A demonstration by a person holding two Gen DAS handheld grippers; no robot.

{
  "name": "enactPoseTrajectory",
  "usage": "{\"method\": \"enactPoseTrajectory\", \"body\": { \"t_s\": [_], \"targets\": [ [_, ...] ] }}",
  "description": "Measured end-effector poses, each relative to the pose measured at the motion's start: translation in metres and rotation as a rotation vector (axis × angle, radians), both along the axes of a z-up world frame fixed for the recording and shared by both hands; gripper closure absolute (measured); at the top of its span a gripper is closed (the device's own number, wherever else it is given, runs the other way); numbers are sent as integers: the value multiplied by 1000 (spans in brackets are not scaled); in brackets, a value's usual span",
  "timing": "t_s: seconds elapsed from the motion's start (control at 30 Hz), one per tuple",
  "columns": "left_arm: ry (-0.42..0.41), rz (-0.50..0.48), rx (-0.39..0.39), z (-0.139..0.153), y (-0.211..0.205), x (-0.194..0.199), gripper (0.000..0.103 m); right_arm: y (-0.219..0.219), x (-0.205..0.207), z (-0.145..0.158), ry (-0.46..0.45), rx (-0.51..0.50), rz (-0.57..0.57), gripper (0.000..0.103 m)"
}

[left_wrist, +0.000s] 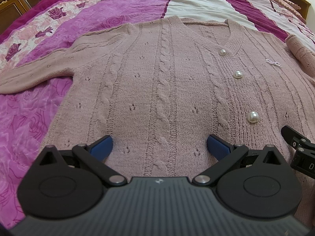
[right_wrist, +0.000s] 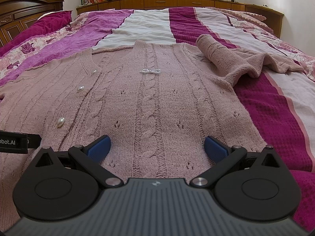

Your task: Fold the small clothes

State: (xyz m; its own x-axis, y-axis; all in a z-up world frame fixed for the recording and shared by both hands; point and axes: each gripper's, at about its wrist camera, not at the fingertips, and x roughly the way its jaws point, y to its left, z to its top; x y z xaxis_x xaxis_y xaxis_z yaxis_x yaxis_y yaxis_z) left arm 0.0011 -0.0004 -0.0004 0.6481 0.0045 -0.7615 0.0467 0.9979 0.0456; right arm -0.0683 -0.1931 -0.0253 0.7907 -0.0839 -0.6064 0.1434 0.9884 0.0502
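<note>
I hold the left gripper point(left_wrist: 159, 145) and right gripper point(right_wrist: 157, 144) spread wide over the cardigan point(left_wrist: 167, 90) hem (collar farthest away, long axis straight ahead).

The left gripper point(left_wrist: 159, 147), blue pads spread wide, is hovering low over a dusty-pink cable-knit cardigan point(left_wrist: 157, 90) with pearl buttons point(left_wrist: 237, 74), lying flat on a magenta floral bedspread point(left_wrist: 98, 15). The right gripper's black tip point(left_wrist: 295, 139) is showing at right.
</note>
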Motion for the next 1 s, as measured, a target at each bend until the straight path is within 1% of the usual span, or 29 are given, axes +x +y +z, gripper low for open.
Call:
{"method": "enactPoseTrajectory", "body": {
  "t_s": [0.67, 0.9, 1.0],
  "targets": [
    [-1, 1, -2, -1, 0, 1, 0, 0, 1, 0, 4, 1, -2, 0],
    [27, 8, -26, 0, 6, 8, 0, 0, 2, 2, 12, 5, 2, 0],
    [36, 4, -25, 0, 5, 8, 0, -4, 2, 4, 19, 23, 11, 0]
  ]
}}
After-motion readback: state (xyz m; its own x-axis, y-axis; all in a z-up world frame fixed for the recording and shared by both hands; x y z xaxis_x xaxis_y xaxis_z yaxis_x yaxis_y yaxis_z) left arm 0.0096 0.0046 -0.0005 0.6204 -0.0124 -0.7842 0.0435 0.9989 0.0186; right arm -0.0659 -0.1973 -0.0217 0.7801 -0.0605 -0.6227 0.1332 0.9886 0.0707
